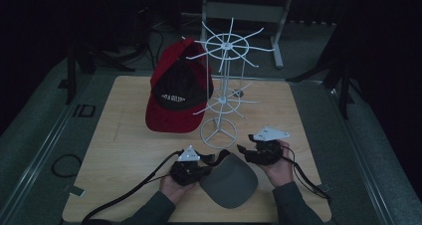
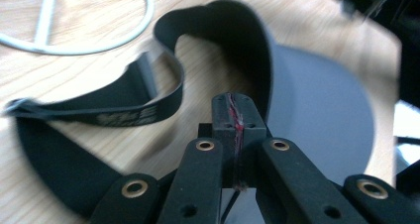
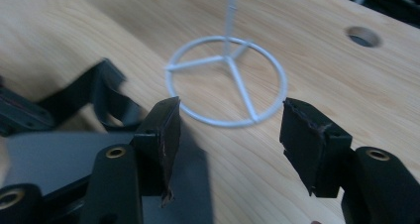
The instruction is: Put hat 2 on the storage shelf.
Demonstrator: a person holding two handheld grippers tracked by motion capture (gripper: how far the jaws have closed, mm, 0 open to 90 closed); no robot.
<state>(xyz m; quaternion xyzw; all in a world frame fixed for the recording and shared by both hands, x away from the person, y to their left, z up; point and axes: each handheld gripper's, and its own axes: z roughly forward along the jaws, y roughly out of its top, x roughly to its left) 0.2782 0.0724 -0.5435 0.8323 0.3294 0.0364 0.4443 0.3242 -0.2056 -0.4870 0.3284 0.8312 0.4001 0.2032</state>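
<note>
Two caps: grey visor (image 1: 230, 183) pinched by left hand-held gripper (image 1: 203, 170), right hand-held gripper (image 1: 245, 152) agape.

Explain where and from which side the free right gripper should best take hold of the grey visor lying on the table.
Probably the visor's brim edge nearest the right gripper, approached from the right. The brim is thin and lies flat, so open jaws could slide over that edge. The left gripper looks shut at the band end, leaving this side free.

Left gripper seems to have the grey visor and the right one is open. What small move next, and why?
Probably bring the open right gripper onto the flat grey visor's brim and close. The left gripper looks shut on the visor's black band, and the visor rests on the wooden table before the white wire rack.
</note>
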